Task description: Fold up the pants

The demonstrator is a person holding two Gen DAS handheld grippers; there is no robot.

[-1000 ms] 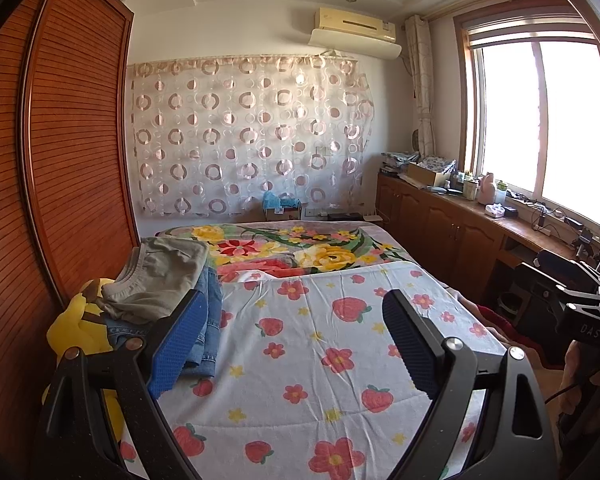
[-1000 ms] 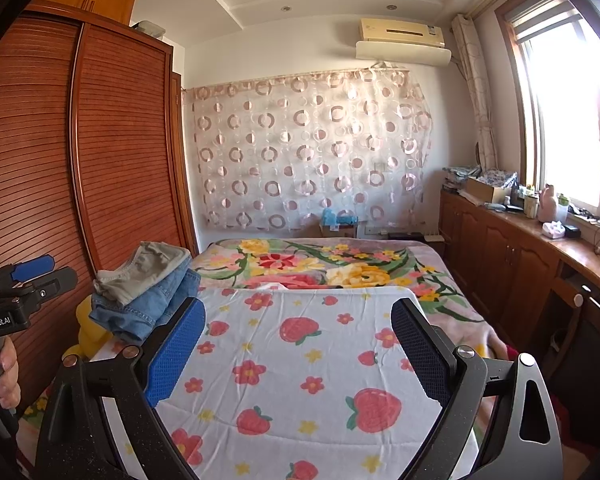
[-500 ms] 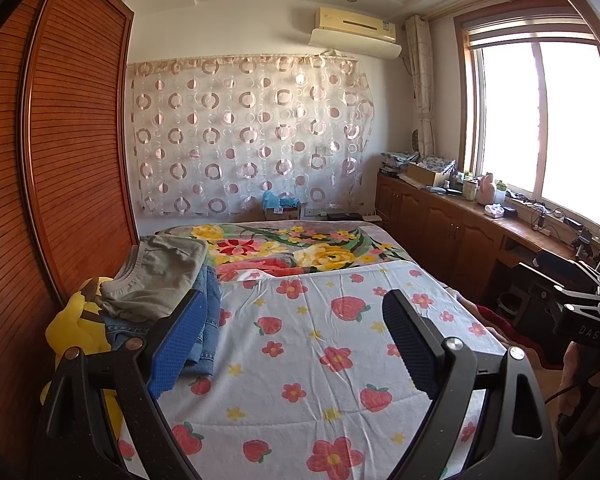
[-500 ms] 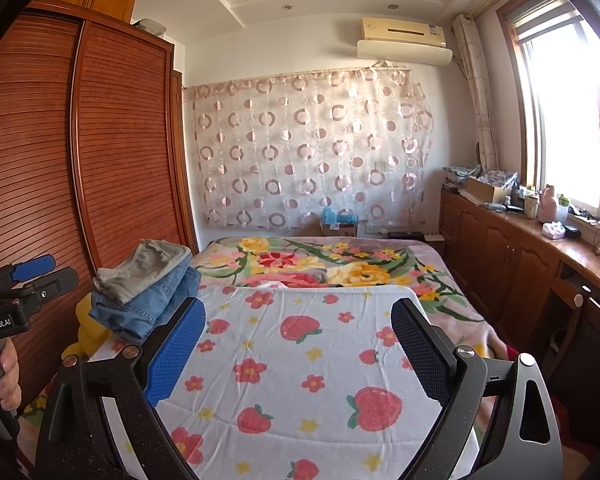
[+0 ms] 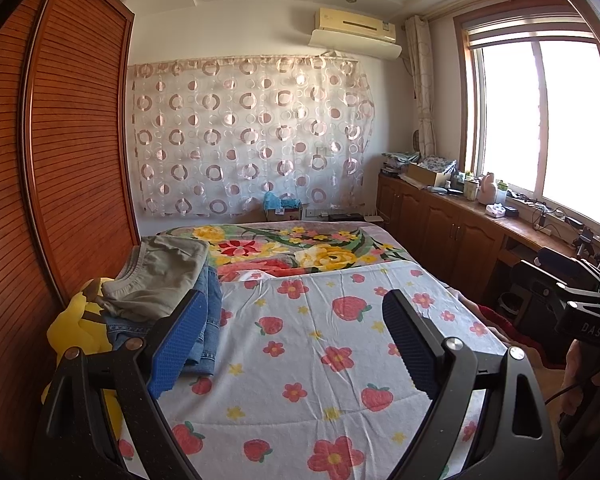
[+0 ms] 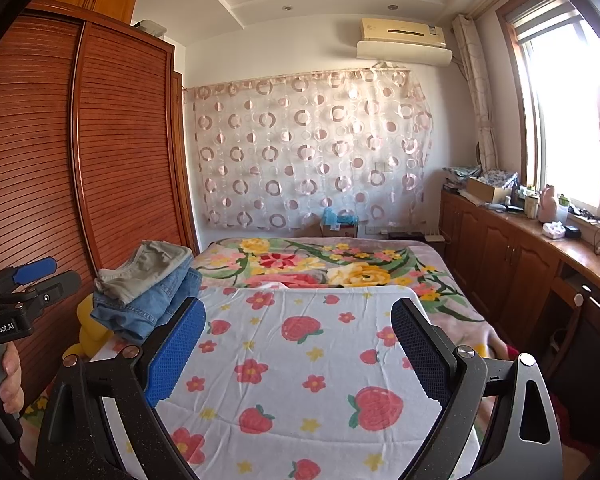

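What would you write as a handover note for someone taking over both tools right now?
Left tool: open, empty, above the strawberry sheet.
Right tool: open, empty, also above the sheet.
Clothes: a stack at the left edge of the bed, grey-green pants folded on top of jeans, beside a yellow plush toy.
Done: those two pieces look folded and stacked.
Left: no unfolded pants show on the sheet; whether more remain out of view cannot be told. Check before moving on.
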